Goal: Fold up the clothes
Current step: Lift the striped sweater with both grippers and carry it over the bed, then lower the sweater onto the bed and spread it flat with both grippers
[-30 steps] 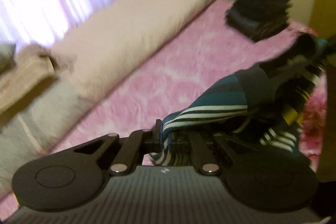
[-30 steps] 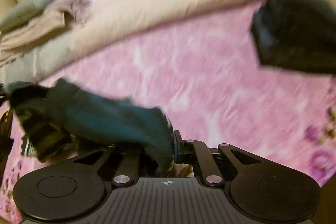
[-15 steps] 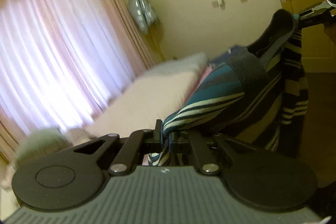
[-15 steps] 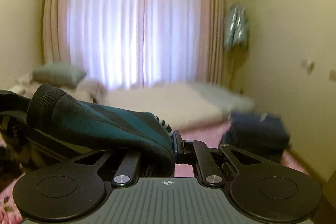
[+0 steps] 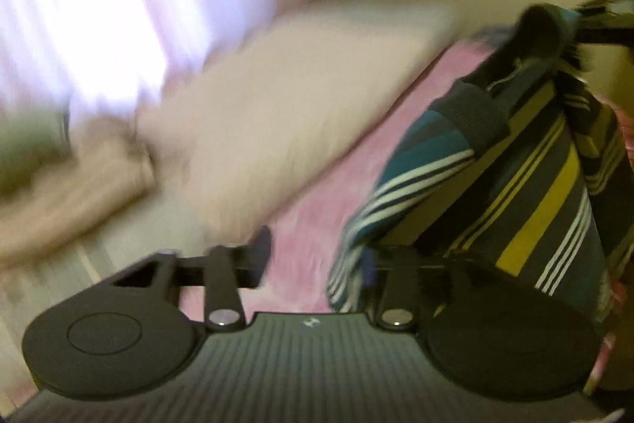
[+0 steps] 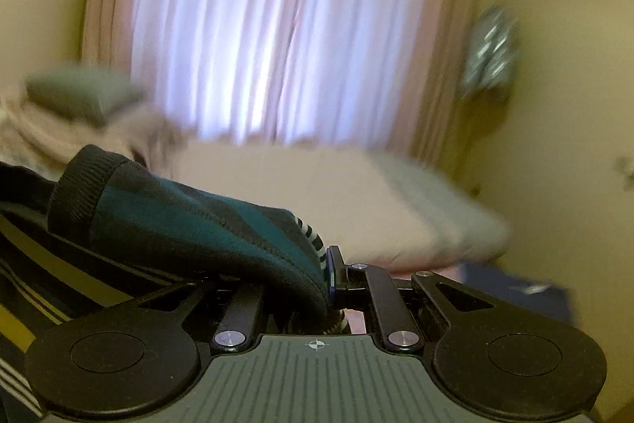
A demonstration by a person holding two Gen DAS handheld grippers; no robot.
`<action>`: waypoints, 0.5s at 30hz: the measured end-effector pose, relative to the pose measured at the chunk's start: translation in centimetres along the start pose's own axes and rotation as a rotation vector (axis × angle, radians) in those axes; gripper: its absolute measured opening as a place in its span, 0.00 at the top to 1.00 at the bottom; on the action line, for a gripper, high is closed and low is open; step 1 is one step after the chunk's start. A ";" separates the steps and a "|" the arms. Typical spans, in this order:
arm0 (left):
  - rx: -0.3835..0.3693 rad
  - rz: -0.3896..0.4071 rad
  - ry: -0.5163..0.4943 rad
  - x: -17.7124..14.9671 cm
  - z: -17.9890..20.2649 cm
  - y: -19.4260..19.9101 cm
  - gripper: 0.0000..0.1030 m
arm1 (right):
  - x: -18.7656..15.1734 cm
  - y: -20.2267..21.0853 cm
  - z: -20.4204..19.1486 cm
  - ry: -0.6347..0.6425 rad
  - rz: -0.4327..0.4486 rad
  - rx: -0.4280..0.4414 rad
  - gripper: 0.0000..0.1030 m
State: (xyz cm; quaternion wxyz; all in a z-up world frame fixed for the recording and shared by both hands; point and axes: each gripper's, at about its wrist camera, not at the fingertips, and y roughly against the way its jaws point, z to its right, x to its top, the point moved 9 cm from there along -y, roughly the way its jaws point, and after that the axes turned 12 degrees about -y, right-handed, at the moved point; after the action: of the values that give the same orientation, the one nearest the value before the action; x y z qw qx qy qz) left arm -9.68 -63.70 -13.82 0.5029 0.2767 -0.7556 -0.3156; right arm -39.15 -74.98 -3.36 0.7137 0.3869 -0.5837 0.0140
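Observation:
A striped shirt point(image 5: 511, 185) in teal, dark, yellow and white hangs in the air over the pink bedspread point(image 5: 317, 193). My left gripper point(image 5: 313, 260) is open; the shirt's edge drapes over its right finger point(image 5: 366, 264), while the left finger point(image 5: 259, 256) stands apart with bedspread showing between. My right gripper point(image 6: 327, 272) is shut on the shirt point(image 6: 190, 224) at its teal shoulder near the dark ribbed collar. The right gripper also shows in the left wrist view point(image 5: 594, 26), holding the shirt's far top.
A cream duvet point(image 5: 285, 106) lies along the bed's far side with beige folded cloth point(image 5: 79, 185) beside it. Pink curtains point(image 6: 277, 26) cover a bright window. A dark folded pile point(image 6: 515, 292) sits on the bed at right. Both views are motion-blurred.
My left gripper has opened and let go of the shirt's edge. Both grippers have swung; the left view tilted back down toward the bed. The right gripper keeps its hold.

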 end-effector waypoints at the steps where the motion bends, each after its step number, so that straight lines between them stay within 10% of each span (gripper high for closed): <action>1: 0.004 -0.071 0.054 -1.4 -0.3 -3.5 0.57 | -1.6 -4.5 0.7 -0.013 -0.059 -0.005 0.41; 2: 0.011 -0.136 0.104 -2.9 -0.4 -6.5 0.61 | -3.2 -8.8 1.3 -0.030 -0.117 -0.012 0.13; 7: -0.039 -0.304 0.278 -11.0 2.2 -11.0 0.59 | -10.5 -18.6 1.4 -0.128 -0.297 0.039 0.13; 15: -0.155 -0.532 0.459 -25.1 12.2 -5.8 0.44 | -19.8 -15.9 -1.9 -0.237 -0.612 0.218 0.13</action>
State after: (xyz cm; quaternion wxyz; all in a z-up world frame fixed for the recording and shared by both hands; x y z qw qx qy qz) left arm -11.91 -46.60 -36.49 0.5792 0.4884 -0.4985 -0.4213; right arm -36.43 -76.50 -28.67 0.5665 0.6169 -0.5148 -0.1833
